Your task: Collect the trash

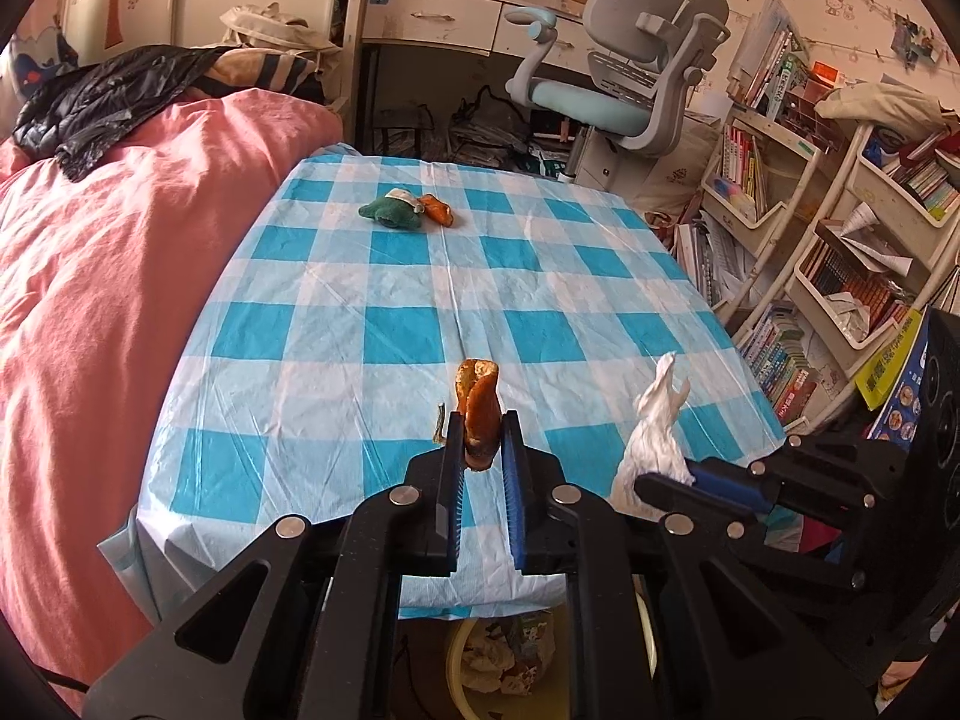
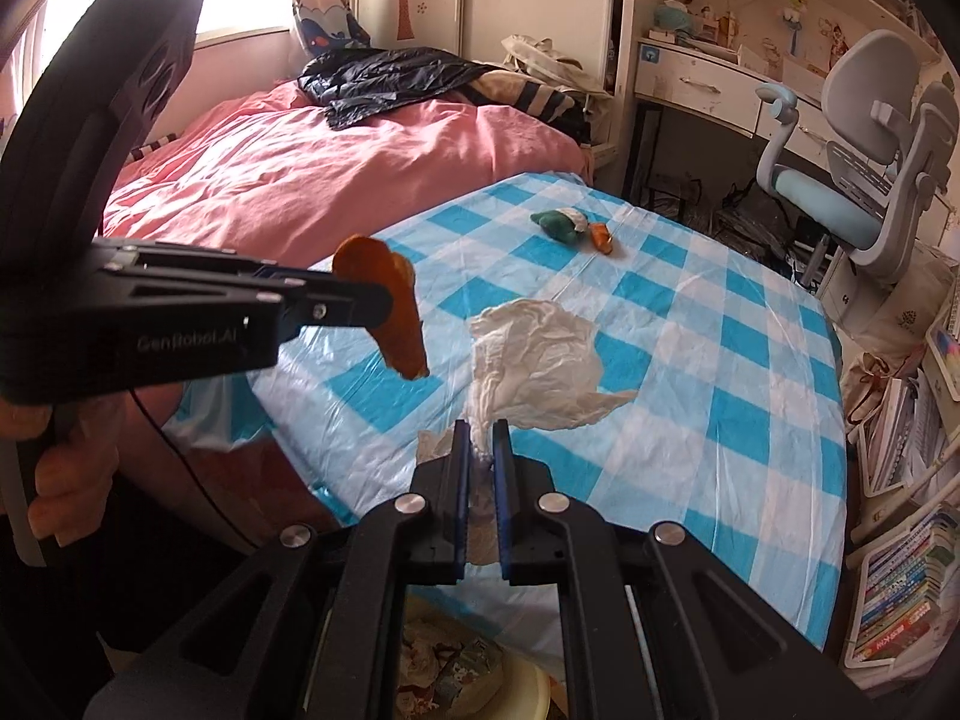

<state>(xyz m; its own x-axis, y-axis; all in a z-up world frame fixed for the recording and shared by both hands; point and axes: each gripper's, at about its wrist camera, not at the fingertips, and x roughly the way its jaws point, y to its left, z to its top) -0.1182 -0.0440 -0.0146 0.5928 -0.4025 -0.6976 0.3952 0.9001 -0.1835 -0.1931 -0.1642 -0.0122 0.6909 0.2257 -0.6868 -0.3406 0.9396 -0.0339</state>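
Left gripper (image 1: 483,441) clamped on a piece of orange peel (image 1: 477,414), held up off the near edge of the table (image 1: 312,324); peel pinched at its lower end between the blue-lined fingers (image 1: 451,480), upper end curling open above the tips. Seen from the right wrist view as a black tool reaching in from the left (image 2: 384,300), peel (image 2: 393,312) hanging down past its tip, clear of the blue-and-white checked tablecloth (image 2: 750,360). Right gripper (image 2: 481,450) closed on a crumpled white tissue (image 2: 534,360), pinched at one twisted corner, the rest fanning out ahead and above the cloth; in the left wrist view the same tissue (image 1: 654,438) standing up from the right gripper's tip (image 1: 690,474), just beside the left gripper, near the table's front right corner. Farther back on the table, well apart from both grippers: a green scrap (image 1: 390,211) with a pale bit on top, touching or just beside a second, smaller piece of orange peel (image 1: 438,210). Below the table's near edge, a yellowish bin (image 2: 528,690) partly hidden behind the gripper bodies, crumpled paper and wrappers (image 1: 498,654) inside. Left of the table, a bed under a pink blanket (image 1: 108,276), black plastic bag (image 1: 102,102) lying on top near its far end. Beyond the table, a grey and light-blue desk chair (image 1: 618,78) at a white desk; along the right, shelves crammed with books (image 1: 840,282).
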